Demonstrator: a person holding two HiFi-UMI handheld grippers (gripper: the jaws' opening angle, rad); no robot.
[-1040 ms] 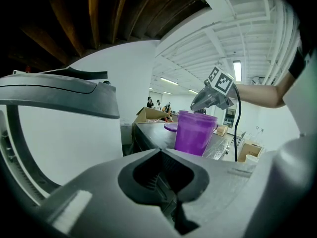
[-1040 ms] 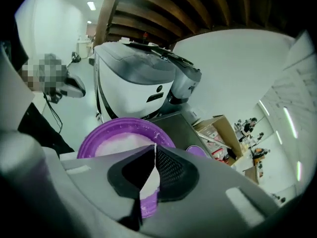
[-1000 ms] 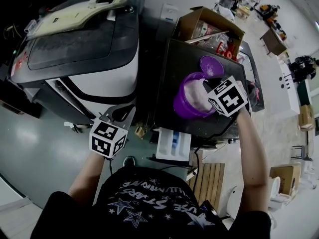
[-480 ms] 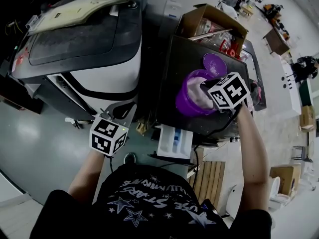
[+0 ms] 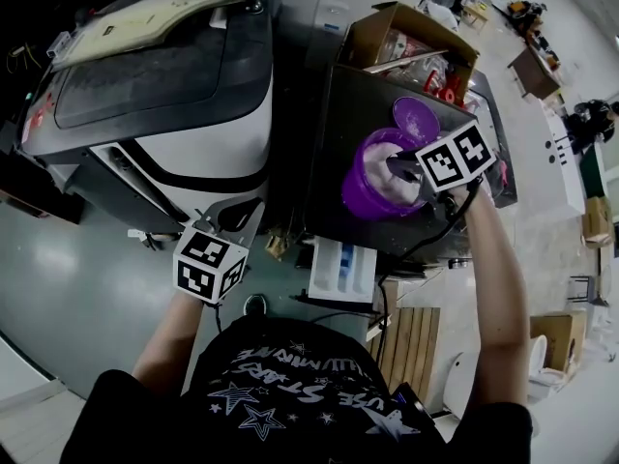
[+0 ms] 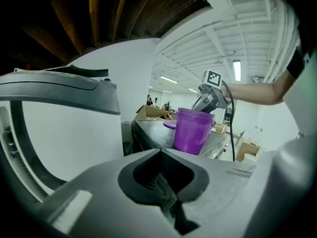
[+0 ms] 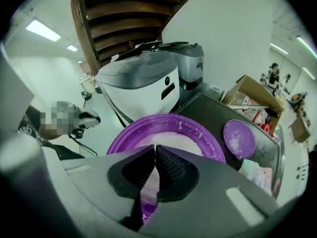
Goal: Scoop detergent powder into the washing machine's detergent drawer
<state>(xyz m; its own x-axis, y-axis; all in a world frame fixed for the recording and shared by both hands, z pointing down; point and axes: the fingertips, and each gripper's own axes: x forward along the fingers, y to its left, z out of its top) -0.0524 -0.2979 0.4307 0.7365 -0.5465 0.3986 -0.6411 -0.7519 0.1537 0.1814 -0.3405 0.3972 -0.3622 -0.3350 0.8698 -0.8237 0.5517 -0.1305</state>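
Closest to me, at the lower left of the head view, is my left hand-held gripper [image 5: 230, 222]. Its jaws are pressed together with nothing in them. It waits by the front of the big grey and white machine [image 5: 164, 104].

A bit further on, near the middle of the frame, the white plastic detergent drawer [image 5: 340, 269] sticks out, open. Its long side runs up and down the frame, toward me.

Up and to the right of the drawer, the round purple plastic tub [image 5: 356, 199] stands on the dark bench [image 5: 334, 133]. The white detergent powder [image 5: 379, 180] is inside it. My right hand-held gripper [image 5: 401, 169] points down into the tub, right over the powder. Its jaws are together. I see a bit of purple low between them, but I cannot tell if it is a scoop handle or just the tub wall.

I think the next move goes from the tub down and left to the drawer. The right hand is the one at the powder, so it should go.

Just past the tub lies the flat round purple lid [image 5: 416, 119], and behind that a brown cardboard box [image 5: 406, 42].

Only the head view shows the drawer. The right gripper view shows the powder up close. The left gripper view shows the tub from the side, with the right one dipping in from above.
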